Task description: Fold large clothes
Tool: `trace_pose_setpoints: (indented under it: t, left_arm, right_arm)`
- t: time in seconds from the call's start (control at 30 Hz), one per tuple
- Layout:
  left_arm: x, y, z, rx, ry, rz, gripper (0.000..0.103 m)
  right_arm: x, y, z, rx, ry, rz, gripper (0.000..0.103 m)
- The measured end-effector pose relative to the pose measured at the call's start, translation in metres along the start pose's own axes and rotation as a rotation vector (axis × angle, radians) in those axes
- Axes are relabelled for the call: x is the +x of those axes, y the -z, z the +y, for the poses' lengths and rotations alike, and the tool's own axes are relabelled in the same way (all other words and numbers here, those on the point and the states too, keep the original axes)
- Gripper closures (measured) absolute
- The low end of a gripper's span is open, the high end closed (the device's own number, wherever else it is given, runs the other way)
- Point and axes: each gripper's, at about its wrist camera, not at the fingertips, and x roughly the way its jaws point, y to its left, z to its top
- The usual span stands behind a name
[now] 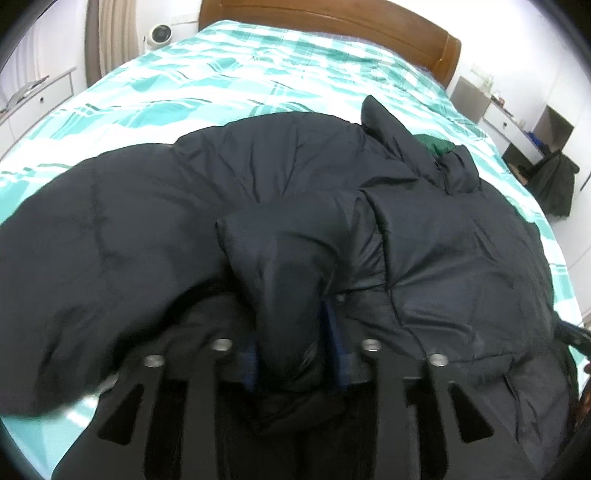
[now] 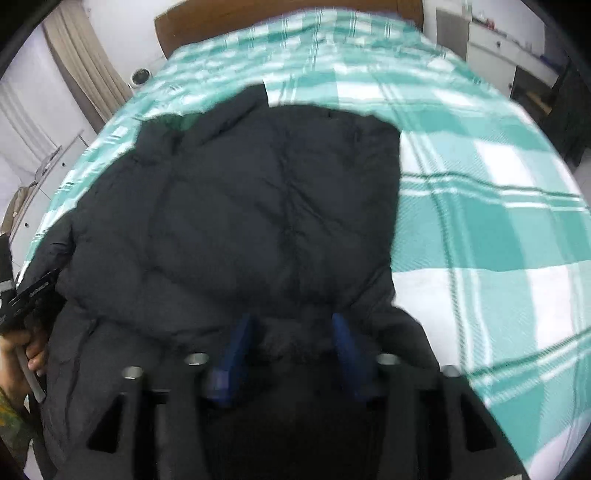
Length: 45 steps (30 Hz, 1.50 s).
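A black puffer jacket (image 1: 147, 206) lies spread on the bed's teal-and-white checked cover (image 1: 221, 81), with its collar and green lining (image 1: 439, 146) toward the right. My left gripper (image 1: 293, 332) has a puffy fold of the jacket between its blue fingers (image 1: 338, 354); the jaws stand partly apart and the fabric sits loosely between them. In the right wrist view the jacket (image 2: 258, 192) lies folded into a broad panel. My right gripper (image 2: 291, 332) hovers open over its near edge, pinching nothing. A hand (image 2: 18, 354) holds the other gripper at the left edge.
A wooden headboard (image 1: 332, 22) closes off the far end of the bed. A small white fan (image 1: 159, 35) and a curtain (image 2: 85, 55) stand at the back left. White drawers (image 1: 506, 122) and a dark hanging garment (image 1: 557, 184) are on the right. Checked cover (image 2: 498, 221) shows right of the jacket.
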Motion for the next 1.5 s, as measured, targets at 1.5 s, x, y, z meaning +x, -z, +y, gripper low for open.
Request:
trace_pose_setpoints:
  t: [1.5]
  left_arm:
    - [-0.156,0.141,0.101,-0.174,-0.125,-0.043,0.011]
  right_arm:
    - [-0.146,0.211,0.191,-0.285,-0.333,-0.147,0.016]
